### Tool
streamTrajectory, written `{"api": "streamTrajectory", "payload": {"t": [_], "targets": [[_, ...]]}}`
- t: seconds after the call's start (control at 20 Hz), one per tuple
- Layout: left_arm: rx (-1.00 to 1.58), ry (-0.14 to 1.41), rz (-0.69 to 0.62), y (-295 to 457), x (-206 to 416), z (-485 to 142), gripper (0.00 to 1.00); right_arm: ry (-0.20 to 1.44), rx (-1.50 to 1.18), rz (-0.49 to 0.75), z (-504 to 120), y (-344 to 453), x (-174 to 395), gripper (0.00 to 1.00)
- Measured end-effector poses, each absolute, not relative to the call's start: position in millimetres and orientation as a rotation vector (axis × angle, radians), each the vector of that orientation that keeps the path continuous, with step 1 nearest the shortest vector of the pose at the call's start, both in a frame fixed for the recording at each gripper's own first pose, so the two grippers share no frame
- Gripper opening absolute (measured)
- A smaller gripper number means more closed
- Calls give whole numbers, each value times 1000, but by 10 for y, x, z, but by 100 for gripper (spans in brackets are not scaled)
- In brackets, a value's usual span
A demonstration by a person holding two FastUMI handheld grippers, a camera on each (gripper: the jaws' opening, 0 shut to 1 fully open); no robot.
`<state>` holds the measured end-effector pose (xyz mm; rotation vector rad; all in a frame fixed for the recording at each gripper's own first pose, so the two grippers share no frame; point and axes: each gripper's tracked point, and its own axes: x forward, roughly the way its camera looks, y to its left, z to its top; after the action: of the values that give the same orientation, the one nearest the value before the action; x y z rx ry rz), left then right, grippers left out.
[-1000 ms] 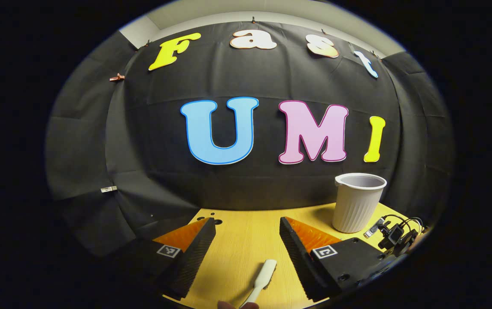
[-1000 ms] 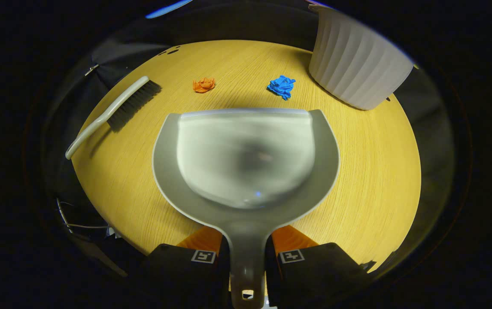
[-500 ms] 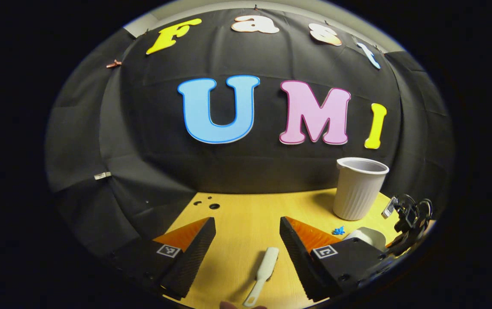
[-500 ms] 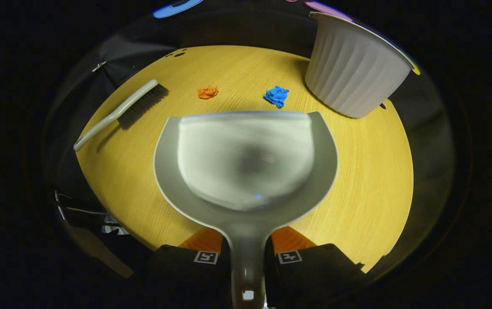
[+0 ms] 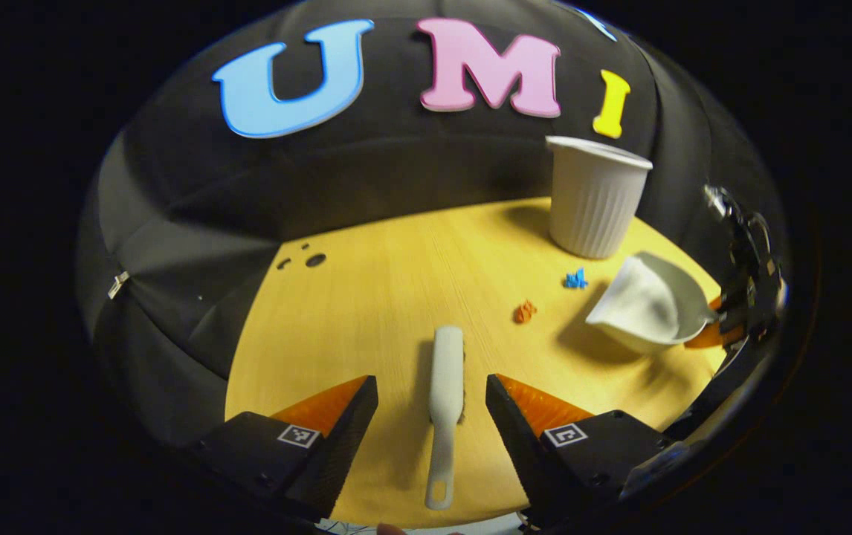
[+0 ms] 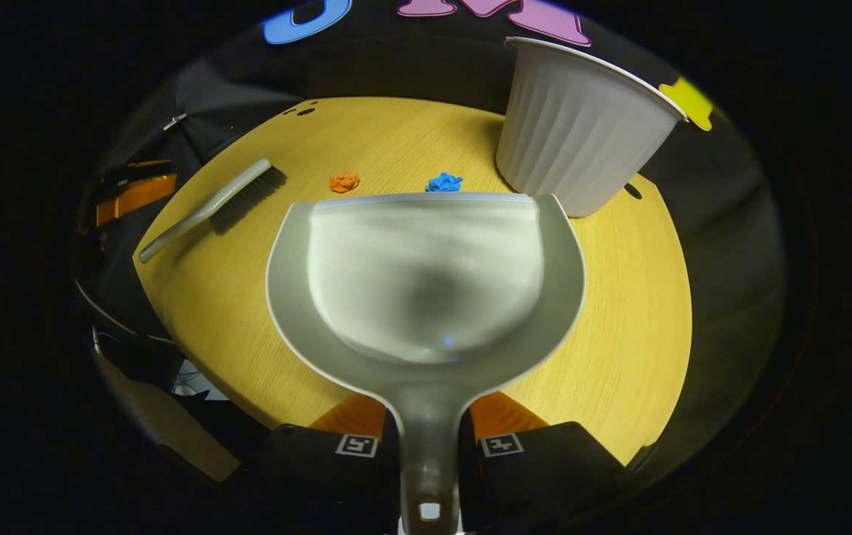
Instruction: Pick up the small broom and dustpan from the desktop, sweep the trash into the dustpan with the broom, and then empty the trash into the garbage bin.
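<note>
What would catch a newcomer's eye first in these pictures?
The pale grey plastic dustpan, clamped by its handle in the right gripper, above the yellow wooden desktop. Next, the white ribbed plastic bin at the back right, and the white-handled small broom lying between the open left gripper's fingers.

Left gripper view: low over near bench (image 5: 366,297) edge, facing wall. Right gripper view: higher, close, tilted down. Shared: bench (image 6: 619,312), bin (image 5: 594,197) (image 6: 578,126).

Left gripper (image 5: 432,390) held low, tilted downward, jaws spread wide, nothing clamped between fingers. Right gripper (image 6: 427,435) held level, fingers closed on both sides of dustpan (image 6: 426,282) handle. Right gripper also seen from left gripper view at far right.
</note>
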<state>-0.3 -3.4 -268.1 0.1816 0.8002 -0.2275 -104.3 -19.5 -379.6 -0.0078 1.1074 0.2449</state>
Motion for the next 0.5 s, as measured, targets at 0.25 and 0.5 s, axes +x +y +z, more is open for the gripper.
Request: {"api": "streamTrajectory", "payload": {"t": [0.25,0.5], "targets": [[180,1000,-222,-59,-135,-3238,88,1104,-5,243,-3800,-259,-1104,39],[142,1114,-181,-33,-150,-3572,84,1115,-2,250,-3817,-269,-1188,39]]}}
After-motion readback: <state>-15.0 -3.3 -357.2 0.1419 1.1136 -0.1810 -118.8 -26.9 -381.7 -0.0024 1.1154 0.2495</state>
